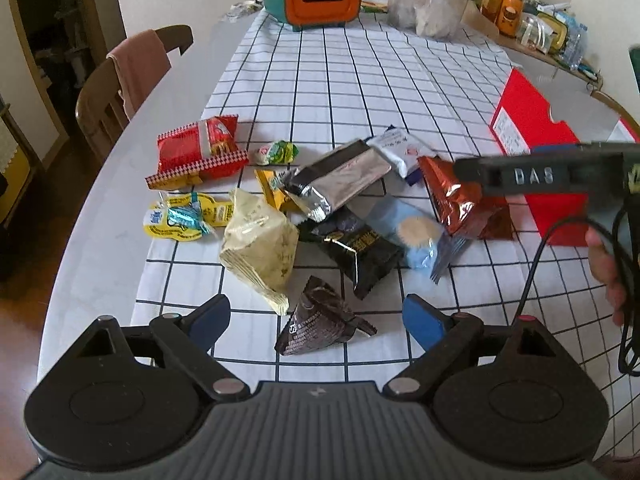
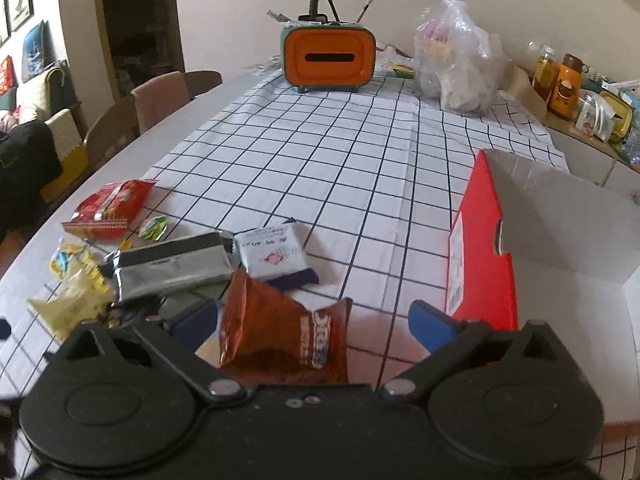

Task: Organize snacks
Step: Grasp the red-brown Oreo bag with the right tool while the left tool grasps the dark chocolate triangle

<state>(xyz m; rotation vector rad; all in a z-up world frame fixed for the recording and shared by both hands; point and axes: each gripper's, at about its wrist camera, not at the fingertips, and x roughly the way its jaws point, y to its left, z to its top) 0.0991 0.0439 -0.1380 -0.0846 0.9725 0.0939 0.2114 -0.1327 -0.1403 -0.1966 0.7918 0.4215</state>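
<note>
Several snack packets lie in a heap on the checked tablecloth (image 1: 360,80): a red packet (image 1: 200,152), a silver packet (image 1: 340,180), a cream packet (image 1: 260,248), a black packet (image 1: 356,248), a light blue packet (image 1: 416,236), and a dark brown packet (image 1: 316,320). My left gripper (image 1: 316,320) is open, its fingers either side of the dark brown packet. My right gripper (image 2: 314,324) is open around a copper-brown packet (image 2: 276,328), which lies between its fingers. The right gripper also shows in the left wrist view (image 1: 472,176) over that packet (image 1: 460,204). An open red box (image 2: 484,248) stands to the right.
An orange and green tissue box (image 2: 328,60) stands at the table's far end with a lamp behind it. A clear plastic bag (image 2: 456,68) sits beside it. Jars and bottles (image 2: 560,84) crowd the far right. Chairs (image 1: 120,92) stand along the left edge.
</note>
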